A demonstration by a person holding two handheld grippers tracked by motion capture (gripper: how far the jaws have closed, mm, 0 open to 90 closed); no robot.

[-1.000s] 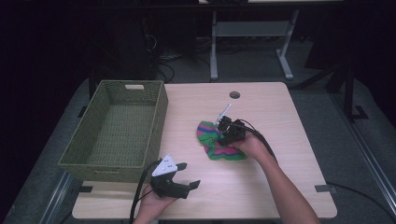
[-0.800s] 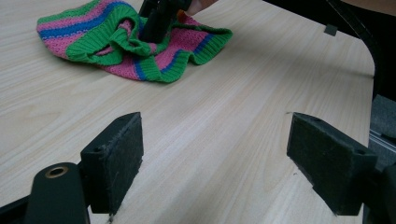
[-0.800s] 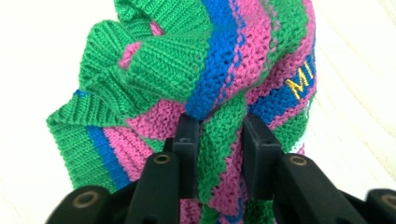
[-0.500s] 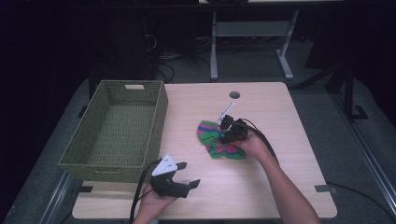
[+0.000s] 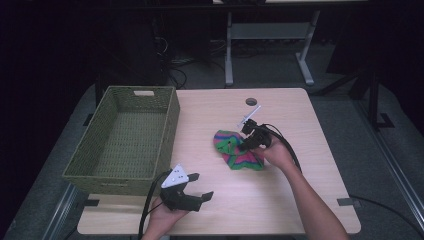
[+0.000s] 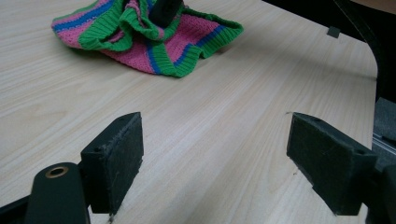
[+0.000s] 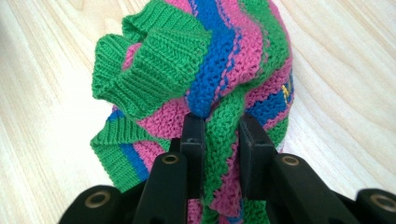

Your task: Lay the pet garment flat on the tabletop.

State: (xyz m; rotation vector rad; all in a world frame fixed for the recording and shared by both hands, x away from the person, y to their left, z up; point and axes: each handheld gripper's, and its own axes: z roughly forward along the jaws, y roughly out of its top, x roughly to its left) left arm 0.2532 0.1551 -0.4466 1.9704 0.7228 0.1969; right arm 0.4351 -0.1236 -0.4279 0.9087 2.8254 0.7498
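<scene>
A knitted garment (image 5: 235,150) in green, pink and blue stripes lies bunched at the middle of the wooden table (image 5: 295,105). My right gripper (image 5: 245,145) is shut on a fold of the knitted garment (image 7: 219,154), its jaws pinching the green edge. The same knitted garment (image 6: 154,37) appears far ahead of my left gripper (image 6: 215,158), which rests open near the table's front edge (image 5: 192,197) with bare wood between its jaws.
A green woven basket (image 5: 125,137) stands on the left side of the table, with nothing inside. A round cable hole (image 5: 250,102) sits at the table's far middle. Dark floor and desk legs lie beyond the far edge.
The right gripper has shifted slightly with the garment bunched a bit more. The left gripper has stayed in place.
</scene>
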